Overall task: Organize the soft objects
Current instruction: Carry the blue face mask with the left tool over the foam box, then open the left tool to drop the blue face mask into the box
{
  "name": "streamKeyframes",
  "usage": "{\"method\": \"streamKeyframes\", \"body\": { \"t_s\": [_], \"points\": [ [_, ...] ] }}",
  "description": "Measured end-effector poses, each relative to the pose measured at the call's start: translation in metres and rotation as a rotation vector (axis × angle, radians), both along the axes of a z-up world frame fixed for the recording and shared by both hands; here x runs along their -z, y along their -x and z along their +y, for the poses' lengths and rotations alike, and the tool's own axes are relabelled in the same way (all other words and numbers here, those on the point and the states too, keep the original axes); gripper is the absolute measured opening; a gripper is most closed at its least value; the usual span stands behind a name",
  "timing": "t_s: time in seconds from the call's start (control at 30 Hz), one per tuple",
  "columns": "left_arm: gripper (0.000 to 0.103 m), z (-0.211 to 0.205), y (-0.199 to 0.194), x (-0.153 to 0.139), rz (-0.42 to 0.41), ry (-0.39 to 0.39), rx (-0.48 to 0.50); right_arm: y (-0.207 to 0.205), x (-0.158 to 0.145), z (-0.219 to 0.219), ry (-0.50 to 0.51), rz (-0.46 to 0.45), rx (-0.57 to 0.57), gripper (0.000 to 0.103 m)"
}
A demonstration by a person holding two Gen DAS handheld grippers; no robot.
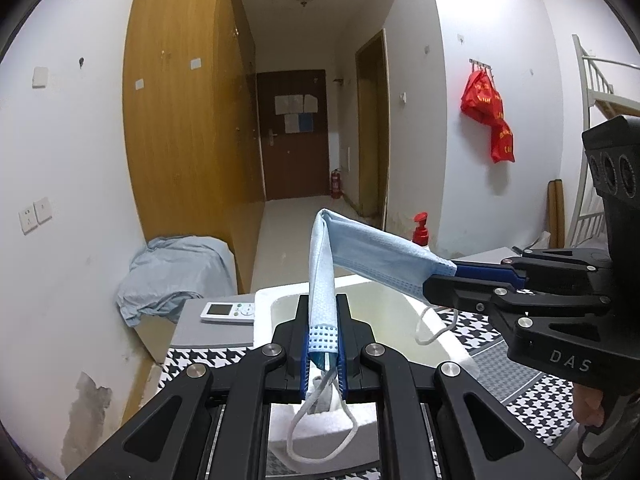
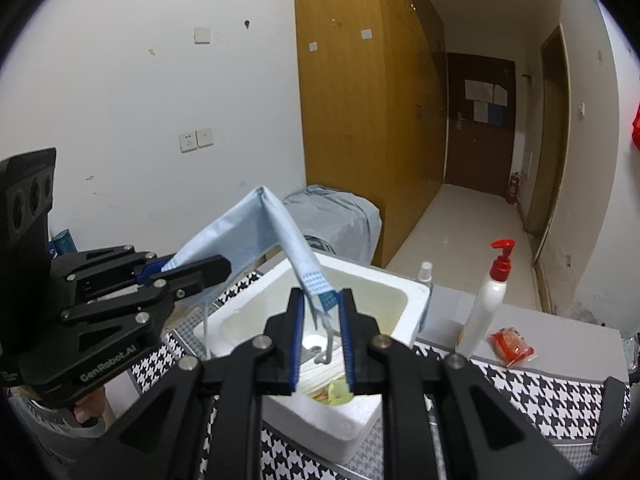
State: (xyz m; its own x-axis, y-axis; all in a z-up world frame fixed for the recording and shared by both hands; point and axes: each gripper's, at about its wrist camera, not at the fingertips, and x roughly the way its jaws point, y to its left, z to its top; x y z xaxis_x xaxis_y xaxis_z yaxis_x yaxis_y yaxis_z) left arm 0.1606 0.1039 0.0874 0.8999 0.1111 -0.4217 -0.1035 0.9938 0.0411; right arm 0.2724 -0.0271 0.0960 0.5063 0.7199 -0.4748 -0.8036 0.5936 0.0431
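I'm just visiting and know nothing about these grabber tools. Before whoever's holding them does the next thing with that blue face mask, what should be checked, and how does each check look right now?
1. Left gripper clamps one end of the face mask: ok.
2. Right gripper pinches the other end: ok.
3. Mask folded in the middle, fold pointing up: ok.
4. White foam box sits open below the mask: ok.
5. Ear loops hang free, caught on nothing: cannot tell.
6. Pump bottle stands apart from the box: ok.
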Motion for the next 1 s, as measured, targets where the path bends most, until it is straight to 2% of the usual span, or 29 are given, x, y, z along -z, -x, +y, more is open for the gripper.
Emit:
{"method": "streamKeyframes", "body": {
  "t_s": [0.57,0.67,0.77,0.83,0.9,1.0],
  "points": [
    [0.011,0.007,-0.032,0.016,0.067,0.009,0.002,-0.017,0.008,0.004,0.033,0.041,0.020,0.020],
    [0.014,0.008,-0.038,0.019,0.077,0.005,-0.003,-0.021,0.010,0.004,0.038,0.049,0.024,0.021],
    [0.027,0.012,-0.042,0.022,0.087,0.008,-0.012,-0.024,0.013,0.005,0.047,0.055,0.024,0.021],
    [0.049,0.013,-0.043,0.022,0.082,0.008,-0.018,-0.025,0.015,0.006,0.051,0.060,0.024,0.021],
    [0.057,0.014,-0.042,0.021,0.070,0.010,-0.028,-0.027,0.015,0.006,0.051,0.066,0.028,0.021],
    [0.060,0.015,-0.043,0.020,0.069,0.009,-0.028,-0.028,0.016,0.004,0.049,0.071,0.029,0.021]
  ]
}}
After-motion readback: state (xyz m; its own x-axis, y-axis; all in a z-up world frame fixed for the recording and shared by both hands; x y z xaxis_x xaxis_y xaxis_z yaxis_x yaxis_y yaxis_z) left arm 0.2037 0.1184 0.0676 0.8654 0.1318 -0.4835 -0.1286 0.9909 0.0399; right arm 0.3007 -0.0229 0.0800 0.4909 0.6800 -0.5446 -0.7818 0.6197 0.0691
